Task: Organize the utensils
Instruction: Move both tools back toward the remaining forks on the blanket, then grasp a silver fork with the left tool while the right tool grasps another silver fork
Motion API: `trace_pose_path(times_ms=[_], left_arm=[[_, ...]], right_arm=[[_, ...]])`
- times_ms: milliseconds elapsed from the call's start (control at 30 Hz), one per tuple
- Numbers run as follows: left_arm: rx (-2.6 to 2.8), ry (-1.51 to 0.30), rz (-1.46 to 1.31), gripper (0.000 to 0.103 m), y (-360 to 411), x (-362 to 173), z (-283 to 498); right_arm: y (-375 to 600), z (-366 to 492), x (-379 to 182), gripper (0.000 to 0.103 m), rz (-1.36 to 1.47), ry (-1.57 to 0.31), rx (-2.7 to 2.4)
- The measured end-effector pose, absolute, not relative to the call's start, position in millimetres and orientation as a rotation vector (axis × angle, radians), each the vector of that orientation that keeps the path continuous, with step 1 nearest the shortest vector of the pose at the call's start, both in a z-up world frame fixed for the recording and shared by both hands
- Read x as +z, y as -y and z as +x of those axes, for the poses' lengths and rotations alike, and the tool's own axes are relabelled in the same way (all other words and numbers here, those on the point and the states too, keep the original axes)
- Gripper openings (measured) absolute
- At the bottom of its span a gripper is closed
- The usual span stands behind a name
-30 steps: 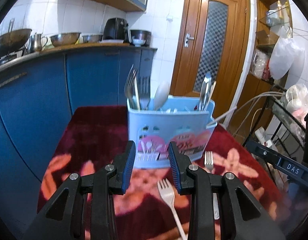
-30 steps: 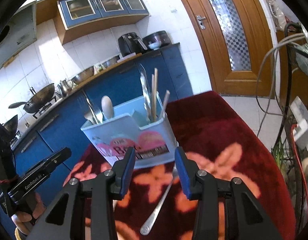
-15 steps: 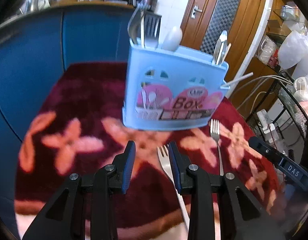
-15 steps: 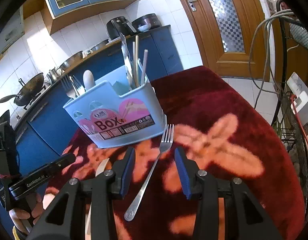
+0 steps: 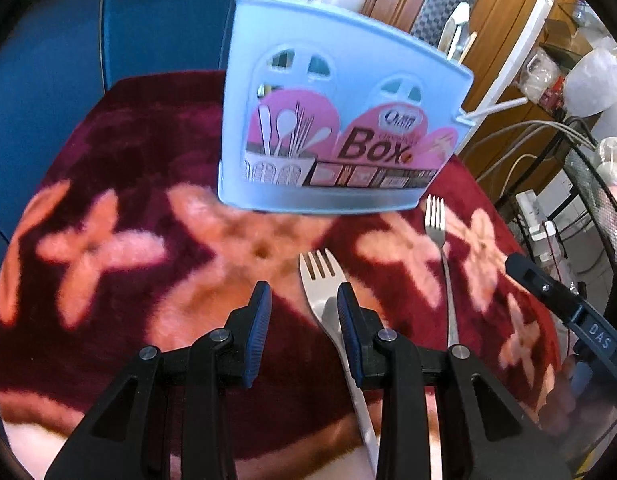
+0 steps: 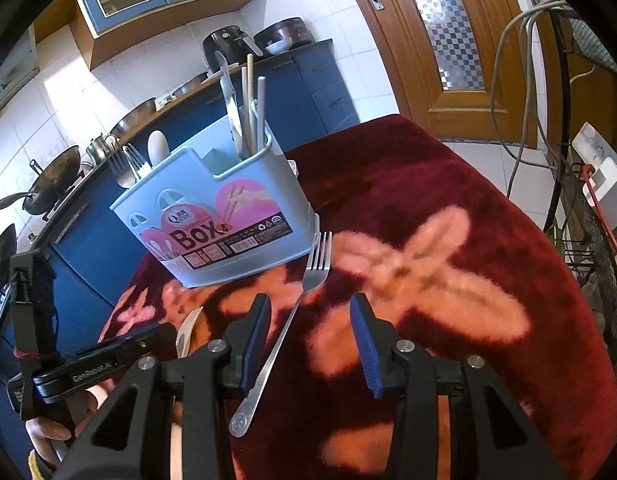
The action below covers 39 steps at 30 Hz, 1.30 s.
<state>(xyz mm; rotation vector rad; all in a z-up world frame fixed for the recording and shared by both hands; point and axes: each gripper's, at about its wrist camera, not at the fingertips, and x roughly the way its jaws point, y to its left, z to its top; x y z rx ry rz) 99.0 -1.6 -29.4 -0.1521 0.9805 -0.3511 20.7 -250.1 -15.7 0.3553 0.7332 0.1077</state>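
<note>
With both of my tools tilted down over the bench, I see the left gripper (image 5: 302, 312) with its jaws apart and nothing clamped between them. A white plastic fork (image 5: 322, 280) lies on the dark red flowered cloth (image 5: 108, 184), tines toward the box, its neck passing under the right-hand pad (image 5: 348, 332) of that gripper; whether the pad touches it I cannot tell. Just to the right lies a metal fork (image 5: 436, 220), its tines close to the foot of the light blue utensil box (image 5: 348, 92).

From my right wrist view, the right gripper (image 6: 310, 332) also stands parted and empty, and the metal fork's handle runs across the cloth below and between its fingers, nearer the left one. That box stands upright on the cloth, already holding forks (image 6: 126, 166) in one end and chopsticks (image 6: 250, 108) in the other. A hand (image 6: 52, 428) grips the left tool at the lower left.
</note>
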Motion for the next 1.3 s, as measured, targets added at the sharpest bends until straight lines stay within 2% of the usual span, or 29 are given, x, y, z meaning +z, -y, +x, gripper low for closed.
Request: trace_pose_path(times_ms=[233, 300, 433, 467, 1300], left_arm=[[-0.389, -1.015, -0.198, 0.034, 11, -40, 106], [-0.394, -1.012, -0.202, 0.029, 15, -40, 107], [-0.44, -1.012, -0.222, 0.005, 23, -42, 108], [-0.453, -1.01, -0.227, 0.002, 24, -41, 108], [-0.355, -0.736, -0.2, 0.002, -20, 10, 101]], right_arm=[[254, 21, -21, 0.045, 0.37, -0.742, 0.107], [254, 22, -22, 0.044, 0.372, -0.746, 0.108], [253, 23, -24, 0.045, 0.368, -0.755, 0.113], [252, 24, -24, 0.045, 0.364, -0.757, 0.114], [249, 113, -49, 0.047, 0.296, -0.906, 0.157]])
